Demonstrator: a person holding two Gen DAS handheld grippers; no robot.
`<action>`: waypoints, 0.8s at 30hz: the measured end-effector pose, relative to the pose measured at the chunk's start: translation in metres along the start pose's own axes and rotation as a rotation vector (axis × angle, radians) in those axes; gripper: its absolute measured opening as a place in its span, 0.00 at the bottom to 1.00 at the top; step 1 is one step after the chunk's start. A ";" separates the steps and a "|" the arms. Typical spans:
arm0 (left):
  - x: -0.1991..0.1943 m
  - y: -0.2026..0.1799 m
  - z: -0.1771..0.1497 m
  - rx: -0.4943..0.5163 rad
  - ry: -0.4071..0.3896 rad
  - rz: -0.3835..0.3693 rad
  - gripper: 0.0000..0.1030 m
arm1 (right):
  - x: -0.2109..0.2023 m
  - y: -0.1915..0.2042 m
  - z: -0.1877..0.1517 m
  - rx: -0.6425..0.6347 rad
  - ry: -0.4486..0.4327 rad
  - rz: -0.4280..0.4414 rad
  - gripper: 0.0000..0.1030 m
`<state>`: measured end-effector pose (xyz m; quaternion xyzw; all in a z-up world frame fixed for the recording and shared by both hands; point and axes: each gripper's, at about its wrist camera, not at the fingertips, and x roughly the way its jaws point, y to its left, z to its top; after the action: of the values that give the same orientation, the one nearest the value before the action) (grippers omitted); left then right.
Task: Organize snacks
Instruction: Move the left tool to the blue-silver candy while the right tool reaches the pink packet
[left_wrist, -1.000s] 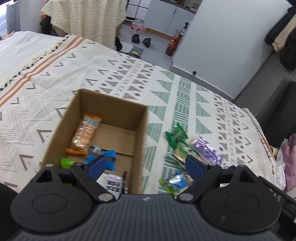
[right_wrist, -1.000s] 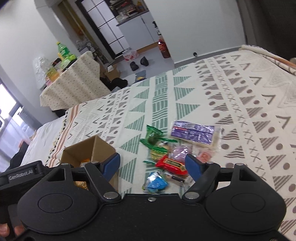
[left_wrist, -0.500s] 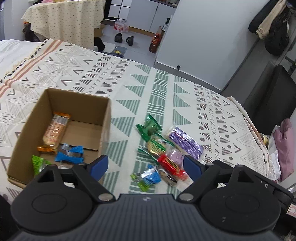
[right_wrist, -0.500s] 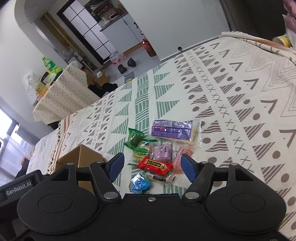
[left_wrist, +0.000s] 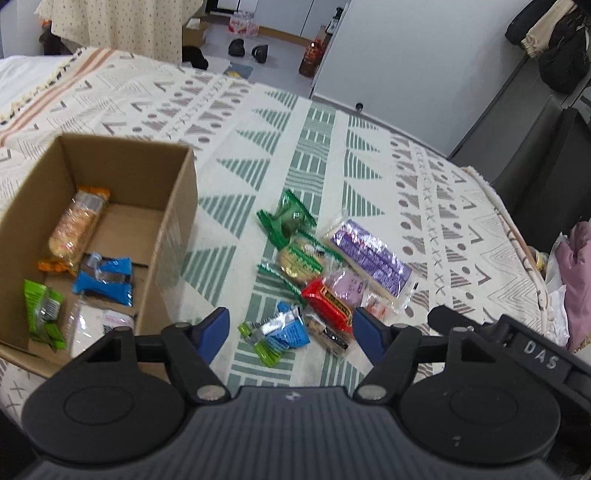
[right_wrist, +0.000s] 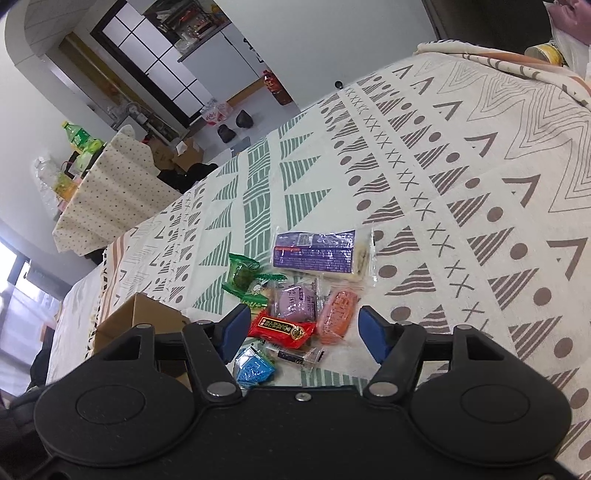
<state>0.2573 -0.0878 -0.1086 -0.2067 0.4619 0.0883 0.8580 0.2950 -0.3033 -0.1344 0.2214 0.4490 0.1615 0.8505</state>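
While both tools hang above the patterned bedspread (left_wrist: 325, 147), neither one grips anything. The left gripper (left_wrist: 291, 328) has its blue-tipped fingers (left_wrist: 214, 328) spread wide, and between them lie a blue packet (left_wrist: 286, 330) with a small light-green one beside it, and the near end of a red bar (left_wrist: 327, 304). The right gripper (right_wrist: 301, 330) is spread just as wide, and the red bar (right_wrist: 282, 328) lies in the gap between its fingers, with a pinkish-orange packet (right_wrist: 338, 314) just to its right and the blue packet (right_wrist: 255, 367) at the lower left.

Beyond these the loose snacks form a tight cluster on the bedspread (right_wrist: 480, 184). A pale purple round cake (right_wrist: 295, 301) touches the red bar on its far side. A long purple pack (right_wrist: 321, 254) lies farthest out, set crosswise. Dark green wrappers (right_wrist: 243, 275) sit at the left edge of the cluster, toward the box.

The cardboard box (left_wrist: 177, 206) stands open just left of the pile, clear of it. Inside it, in the left view, lie an orange biscuit pack (left_wrist: 75, 225) along the far left wall, a blue wrapper (left_wrist: 105, 280) near the middle, a light green packet (left_wrist: 42, 314) at the near left corner, and a whitish packet (left_wrist: 99, 323) at the near wall. In the right view only a corner of the box (right_wrist: 136, 317) shows, behind the left finger.
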 end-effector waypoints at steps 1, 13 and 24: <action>0.004 0.000 -0.001 -0.002 0.011 -0.002 0.66 | 0.001 -0.001 0.000 0.002 0.003 -0.002 0.63; 0.053 0.007 -0.010 -0.041 0.093 0.012 0.56 | 0.024 -0.005 -0.004 -0.010 0.053 -0.035 0.58; 0.087 0.014 -0.010 -0.051 0.124 0.017 0.49 | 0.055 -0.003 -0.003 -0.057 0.087 -0.090 0.54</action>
<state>0.2933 -0.0827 -0.1892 -0.2297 0.5133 0.0943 0.8215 0.3231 -0.2793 -0.1757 0.1697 0.4903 0.1455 0.8424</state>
